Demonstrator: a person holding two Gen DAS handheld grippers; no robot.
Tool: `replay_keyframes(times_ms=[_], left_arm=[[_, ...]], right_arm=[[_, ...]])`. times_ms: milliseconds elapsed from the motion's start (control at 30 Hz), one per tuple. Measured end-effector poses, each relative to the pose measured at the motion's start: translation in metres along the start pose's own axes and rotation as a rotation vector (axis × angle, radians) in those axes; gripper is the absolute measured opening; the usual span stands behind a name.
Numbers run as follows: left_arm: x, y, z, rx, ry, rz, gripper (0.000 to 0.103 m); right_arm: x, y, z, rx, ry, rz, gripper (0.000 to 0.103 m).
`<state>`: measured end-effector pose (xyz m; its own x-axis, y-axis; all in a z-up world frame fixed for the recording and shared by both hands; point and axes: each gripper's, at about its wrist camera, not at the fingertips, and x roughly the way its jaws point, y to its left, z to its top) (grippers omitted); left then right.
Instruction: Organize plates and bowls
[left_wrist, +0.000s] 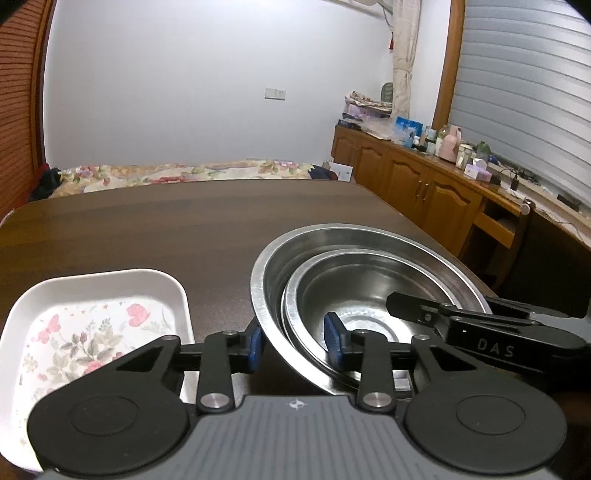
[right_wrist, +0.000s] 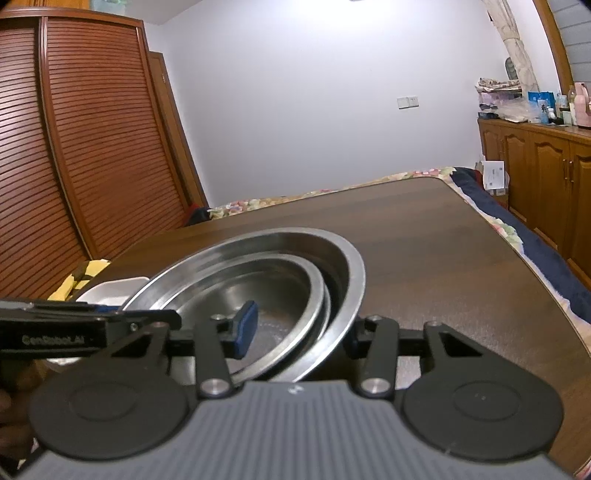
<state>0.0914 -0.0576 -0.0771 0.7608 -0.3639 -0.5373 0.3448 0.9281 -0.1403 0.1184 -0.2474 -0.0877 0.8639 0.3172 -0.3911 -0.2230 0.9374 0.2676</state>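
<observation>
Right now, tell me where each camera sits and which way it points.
Left wrist: on the left gripper, facing forward over the wooden table; its fingers straddle the near-left rim of the large steel bowl, floral tray to the left; the right gripper enters from the right.
Right wrist: on the right gripper, facing the same way; its fingers straddle the bowl's near-right rim; the left gripper enters from the left.
Shared: large steel bowl, smaller bowl nested inside, tray, table.

White wall (left_wrist: 184, 92), louvred wooden wardrobe (right_wrist: 74, 147), floral bed (left_wrist: 177, 171), and cluttered wooden sideboard (left_wrist: 424, 177).
</observation>
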Motion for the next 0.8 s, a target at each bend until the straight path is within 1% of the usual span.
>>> replay_keyframes(times_ms=[133,233,400,600,800], left_arm=[[-0.006,0.000,0.001,0.003,-0.016,-0.001,0.035],[-0.011,0.001,0.004,-0.004,-0.027,-0.008,0.035],[-0.020,0.003,0.010,-0.002,-0.056,-0.003,0.035],[-0.035,0.014,0.019,-0.013,-0.093,0.003,0.035],[-0.055,0.031,0.024,-0.026,-0.122,0.027,0.035]], right_arm=[[-0.001,-0.003,0.002,0.022,0.001,0.003,0.042],[-0.001,-0.005,0.004,0.043,0.002,0.015,0.041],[-0.004,0.000,0.010,0.032,-0.019,0.026,0.038],[-0.006,0.011,0.022,0.010,-0.046,0.062,0.038],[0.000,0.027,0.031,-0.011,-0.060,0.109,0.038]])
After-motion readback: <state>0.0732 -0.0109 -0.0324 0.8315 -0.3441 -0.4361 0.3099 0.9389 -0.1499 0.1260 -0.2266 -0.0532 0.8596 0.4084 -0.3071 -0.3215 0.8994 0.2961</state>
